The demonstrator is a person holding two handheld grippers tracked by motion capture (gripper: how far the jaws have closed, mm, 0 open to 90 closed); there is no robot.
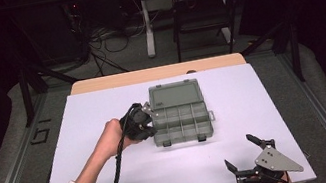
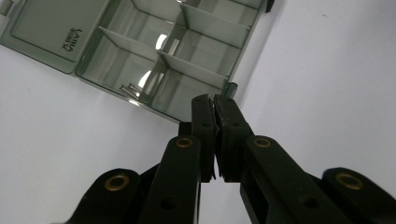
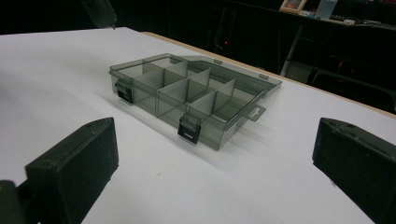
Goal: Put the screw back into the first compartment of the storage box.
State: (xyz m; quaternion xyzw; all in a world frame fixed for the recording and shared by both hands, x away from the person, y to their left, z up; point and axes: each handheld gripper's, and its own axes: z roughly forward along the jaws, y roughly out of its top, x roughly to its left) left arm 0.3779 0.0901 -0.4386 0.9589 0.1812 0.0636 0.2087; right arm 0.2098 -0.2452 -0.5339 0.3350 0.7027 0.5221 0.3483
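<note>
A: Item one, the left gripper. State?

B: Jaws pressed together, nothing between them. It hangs at the left short side of the box, tips just beside the rim.

A: Which way does the box lie from it?

B: Straight ahead of the tips, toward the person's right. In the left gripper view the closed jaws point at a small tab on the box, with two thin metal pins lying in the nearest compartment.

A: Long axis?

B: Across the table, left to right; the open lid lies flat behind it, hinged on the far long side.

A: Item two, the right gripper.

B: Jaws spread wide, empty, low at the near right edge of the table, well apart from the box. The left one is much the nearer, so I judge any work in the compartments falls to it.

A: Materials?

B: Box: smoky clear hard plastic, thin straight dividers, two dark clasps on the near wall. Table: smooth matt white sheet. Gripper pads: black, dull, block-shaped.
</note>
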